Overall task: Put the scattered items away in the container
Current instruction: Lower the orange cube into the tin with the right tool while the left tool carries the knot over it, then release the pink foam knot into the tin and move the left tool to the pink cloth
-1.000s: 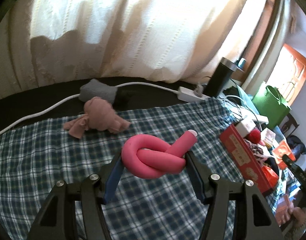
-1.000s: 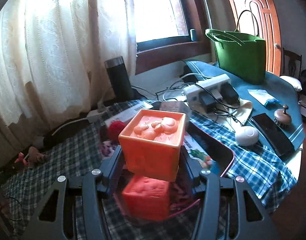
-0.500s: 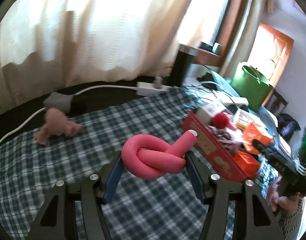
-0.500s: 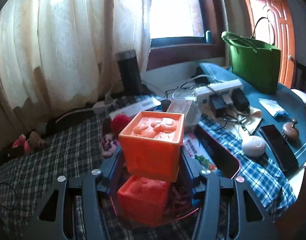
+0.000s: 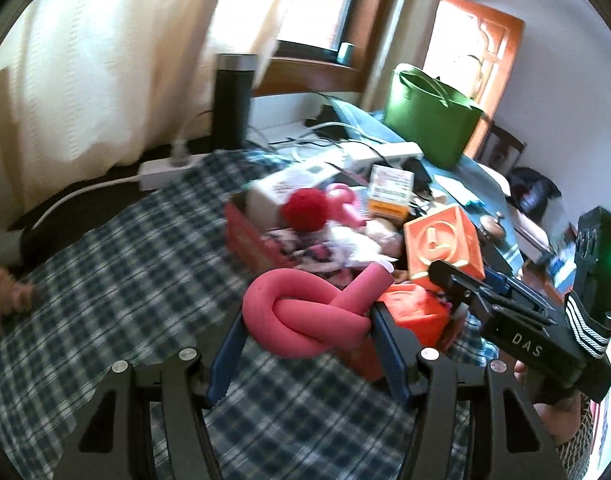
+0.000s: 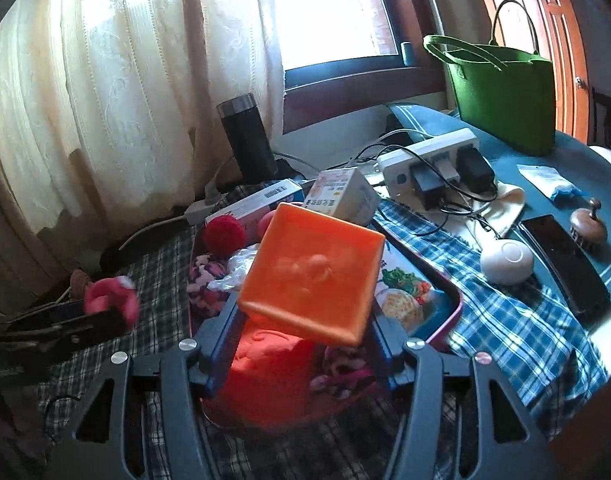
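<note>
My left gripper is shut on a pink foam tube tied in a knot, held above the checked cloth just left of the red tray. In the right wrist view the same pink tube shows blurred at the left. My right gripper holds an orange cube that tilts forward over the tray's rim. A second orange-red cube lies in the tray beneath it. From the left wrist view the right gripper and the orange cube sit at the right.
The tray also holds a red pompom, white boxes and patterned cloth. A pink plush lies far left. Behind stand a black tumbler, power strip, green bag; phone at right.
My left gripper has swung right with the pink tube, up to the tray. The orange cube in my right gripper has tipped forward from upright.
</note>
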